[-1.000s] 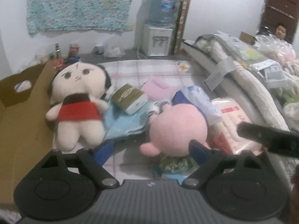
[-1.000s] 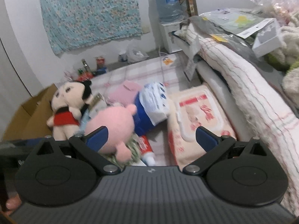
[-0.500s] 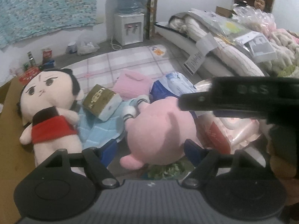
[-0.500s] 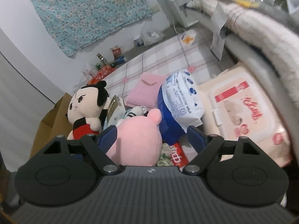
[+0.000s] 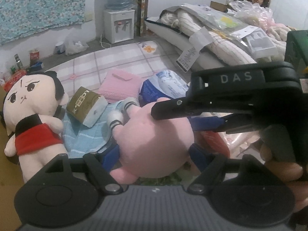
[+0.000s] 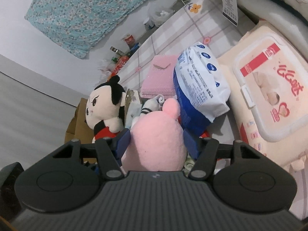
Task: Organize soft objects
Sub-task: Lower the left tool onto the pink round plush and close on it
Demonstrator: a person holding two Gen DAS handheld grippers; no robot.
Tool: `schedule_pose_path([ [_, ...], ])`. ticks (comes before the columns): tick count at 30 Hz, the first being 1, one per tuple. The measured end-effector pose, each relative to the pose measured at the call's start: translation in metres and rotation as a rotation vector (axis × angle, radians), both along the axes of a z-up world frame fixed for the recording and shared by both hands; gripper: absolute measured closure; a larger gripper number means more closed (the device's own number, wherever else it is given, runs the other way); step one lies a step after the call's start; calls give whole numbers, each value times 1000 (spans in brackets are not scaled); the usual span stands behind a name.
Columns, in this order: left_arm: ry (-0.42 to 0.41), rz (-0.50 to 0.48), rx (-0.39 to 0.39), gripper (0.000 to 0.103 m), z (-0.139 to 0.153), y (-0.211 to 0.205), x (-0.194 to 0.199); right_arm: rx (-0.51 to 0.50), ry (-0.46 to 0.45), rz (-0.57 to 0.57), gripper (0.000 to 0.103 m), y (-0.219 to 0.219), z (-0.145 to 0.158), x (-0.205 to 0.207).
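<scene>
Pink plush [image 6: 156,138]: round, soft, lying near the front edge of the checked mat [image 5: 115,65], on top of a small heap of packets. It sits between both pairs of blue fingers at once.

Right gripper [image 6: 156,142]: tilted steeply down and rolled to one side, so the room slants in its view. Its jaws have just been closing, and the blue pads [image 6: 123,141] now sit against both flanks of the plush. Seen from the left wrist, its black body [image 5: 231,96] reaches in from the right across the top of the plush, with fingers of the person's hand [image 5: 279,159] wrapped round the grip.

Left gripper [image 5: 154,156]: pointed down at the plush from the near side, jaws fairly wide. Its blue fingers [image 5: 110,156] flank the plush's lower part; whether they press on it I cannot tell.

Doll [image 5: 28,111]: pale, black hair, red dress, on its back at the mat's left edge, beside a cardboard box [image 6: 79,123].

Between doll and plush: blue cloth [image 5: 82,132], a gold-wrapped pack [image 5: 84,104], striped socks [image 5: 119,115].

Behind the plush: pink pouch [image 6: 159,77], blue-and-white pack [image 6: 200,88].

Right edge of the mat: large wipes pack [image 6: 269,100], against a pile of bedding [image 5: 221,44].
</scene>
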State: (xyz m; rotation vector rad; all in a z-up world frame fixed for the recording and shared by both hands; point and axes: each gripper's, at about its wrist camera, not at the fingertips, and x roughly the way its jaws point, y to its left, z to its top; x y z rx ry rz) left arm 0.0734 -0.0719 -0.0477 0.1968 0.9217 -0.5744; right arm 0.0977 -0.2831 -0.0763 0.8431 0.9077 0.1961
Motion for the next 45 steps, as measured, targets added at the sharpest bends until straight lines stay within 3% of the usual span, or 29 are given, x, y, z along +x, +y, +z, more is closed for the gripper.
schedule_pose_path([
  [7, -39, -23, -59, 16, 20, 0, -15, 4, -35, -11, 42, -6, 24, -23],
  [15, -66, -70, -157, 11, 30, -16, -24, -122, -104, -39, 41, -17, 69, -49],
  [18, -75, -82, -123, 10, 17, -25, -27, -138, -100, -51, 41, -25, 73, -57],
  [23, -36, -76, -40, 10, -8, -33, -26, -65, -7, -55, 42, -34, 43, -57],
  [33, -119, -67, 34, 7, 2, -28, -36, 19, -34, -21, 42, -24, 38, -58],
  [41, -106, -22, -1, 8, 7, -8, -33, 82, -40, 27, 42, -9, 42, -50],
  [44, -107, -4, -14, 14, 9, 0, -32, 113, -41, 49, 42, -3, 40, -46],
  [45, -108, 6, -8, 20, 9, 2, -31, 120, -43, 55, 42, -1, 40, -45],
])
